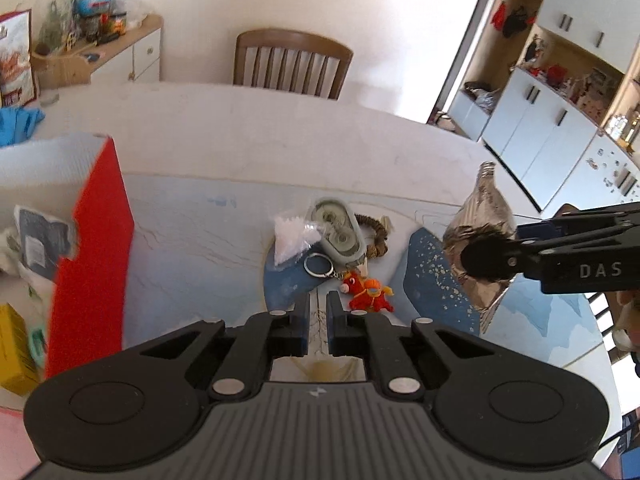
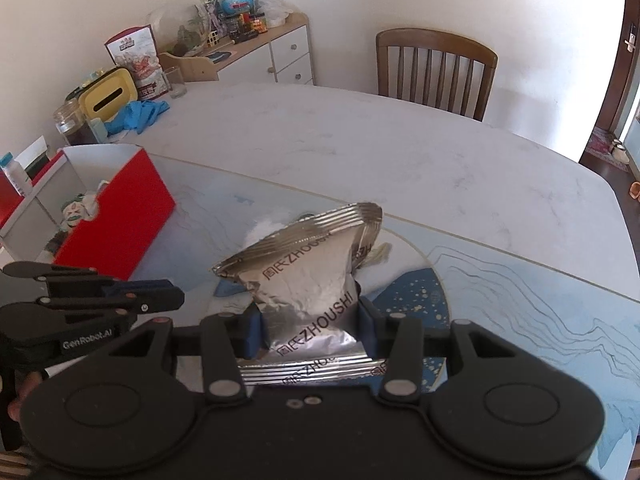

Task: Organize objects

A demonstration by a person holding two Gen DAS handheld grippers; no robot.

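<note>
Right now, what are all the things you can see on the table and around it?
foil packet: 1, silver, held up over the mat
red box: 1, red outside and white inside, left on the table
horse keychain: 1, red and orange, on the mat
clear bag: 1, white, beside the grey case
grey case: 1, grey, middle of the mat
blue gloves: 1 pile, blue, far left of the table
yellow tissue box: 1, yellow, far left
chair: 1, brown, behind the table
left gripper: 1, black, jaws nearly together, empty
right gripper: 1, black, jaws gripping the foil packet
</note>
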